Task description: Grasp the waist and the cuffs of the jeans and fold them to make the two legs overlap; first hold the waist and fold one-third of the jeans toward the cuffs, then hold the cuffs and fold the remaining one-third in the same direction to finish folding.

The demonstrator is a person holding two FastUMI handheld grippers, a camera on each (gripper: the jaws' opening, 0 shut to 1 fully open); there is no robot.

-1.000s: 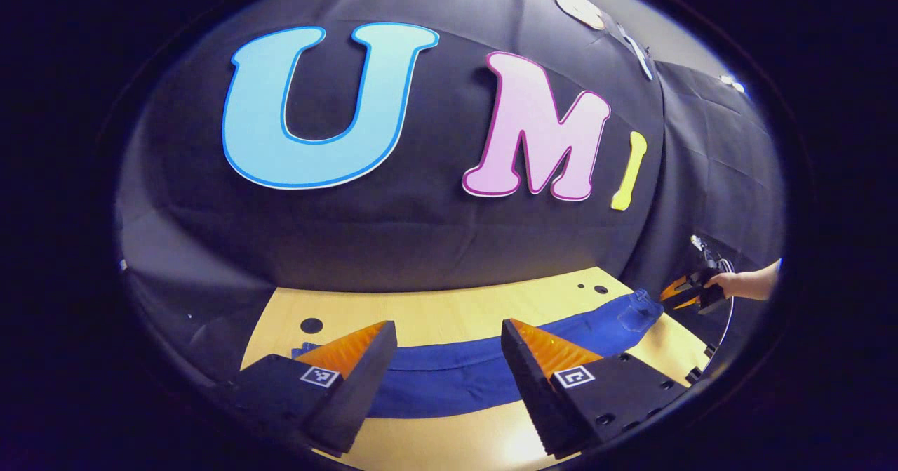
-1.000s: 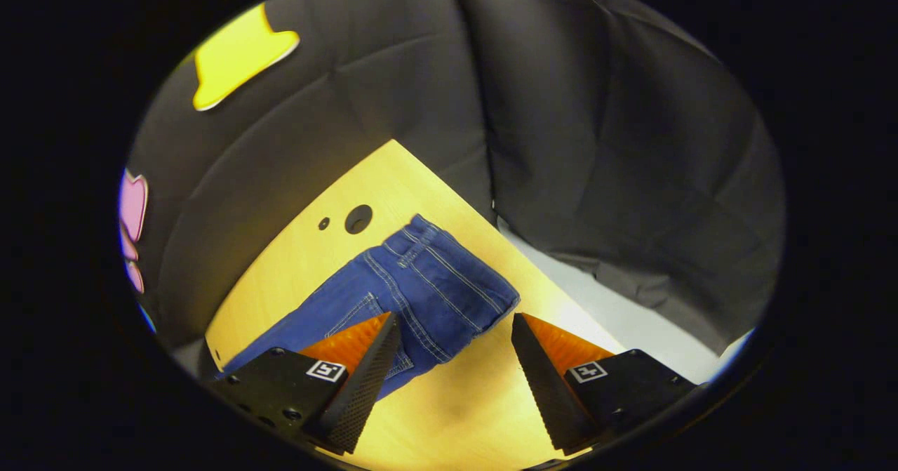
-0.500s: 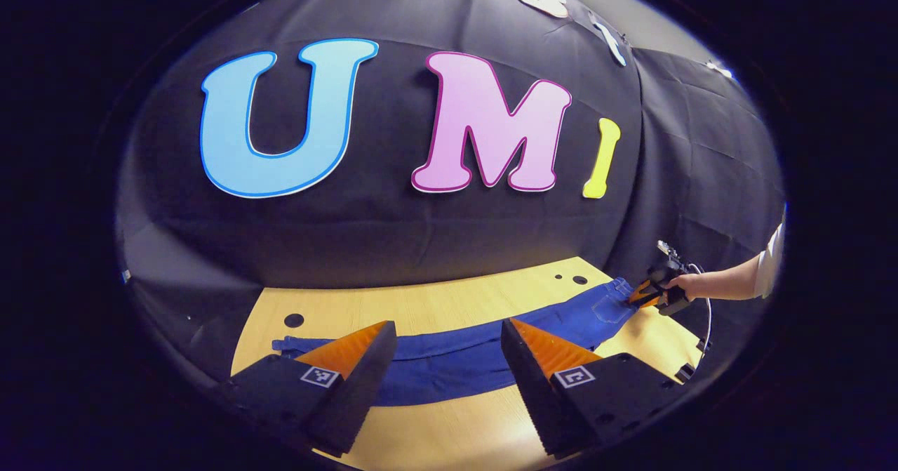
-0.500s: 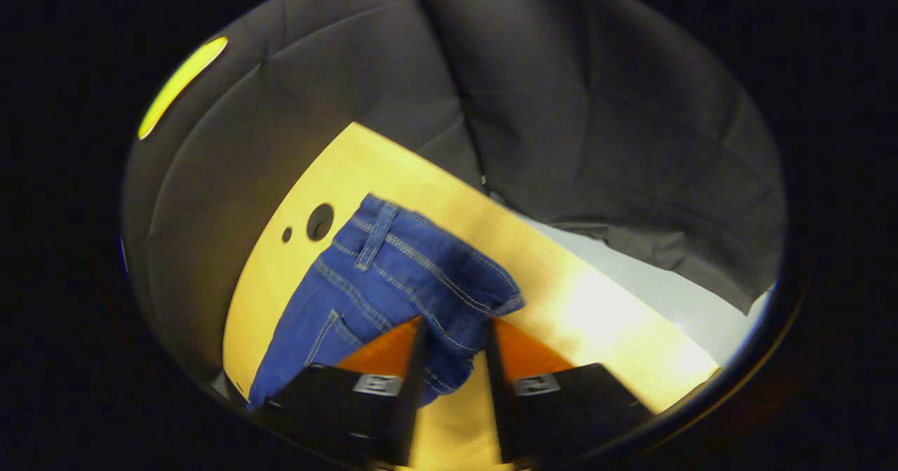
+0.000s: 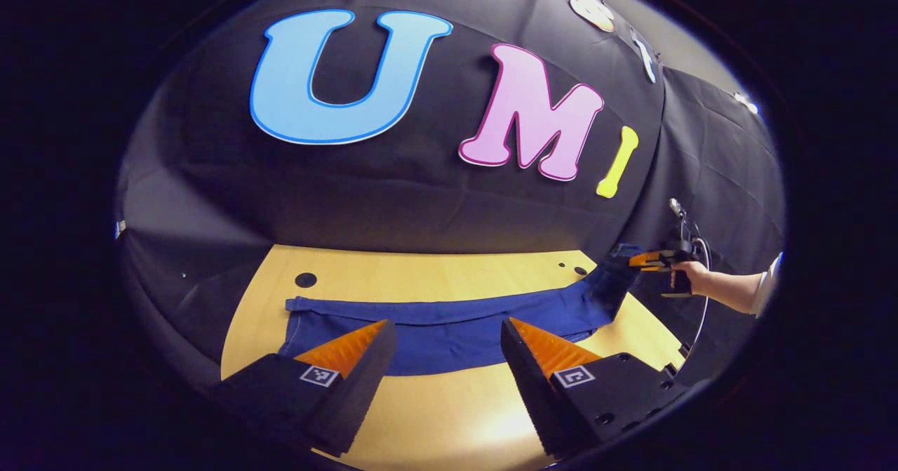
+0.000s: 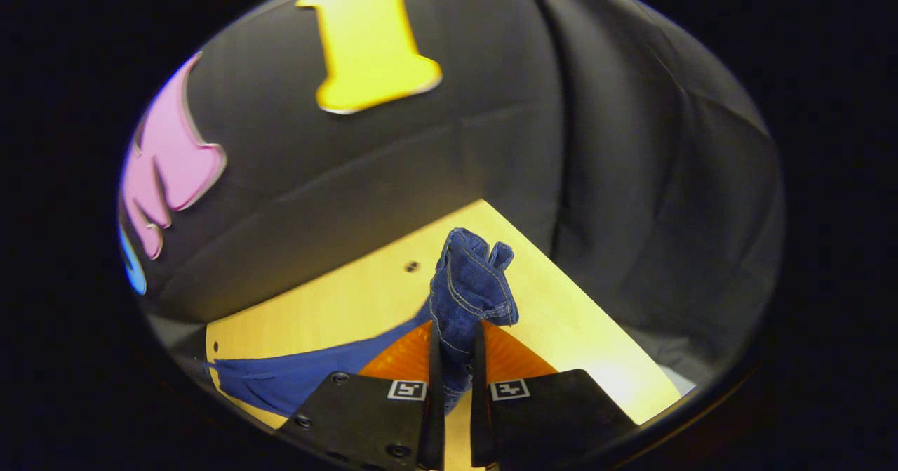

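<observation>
Step in hand: by my reading, the first fold, the one meant to lay the two legs over each other; the waist end is gripped and raised, the cuff end not yet taken.
Right gripper (image 6: 453, 366): its fingers are closed to a narrow slit with a bunch of denim pinched between them; the waist (image 6: 468, 285) stands up above the tips in a crumpled knot, clear of the table (image 6: 365, 292).
Same gripper from afar: in the left gripper view it sits at the far right end of the cloth (image 5: 649, 260), held by a person's hand (image 5: 689, 272), with the denim rising off the wood to meet it.
Left gripper (image 5: 449, 348): fingers spread wide with nothing between them, hovering just short of the near edge of the fabric.
Jeans (image 5: 449, 327): a long blue band lying flat across the table, the cuffs (image 5: 298, 309) at the left end, the right end lifted.
Next move, as I judge it: the left gripper needs to go to the cuffs and close on an edge there, so both ends can be carried over together; gripping one layer only would leave the legs askew.
Look of the denim: mid-blue with pale stitching at the seams; flat and smooth along the legs, bunched and creased at the held waist.
Table: pale wood with a few small dark holes near the back edge.
</observation>
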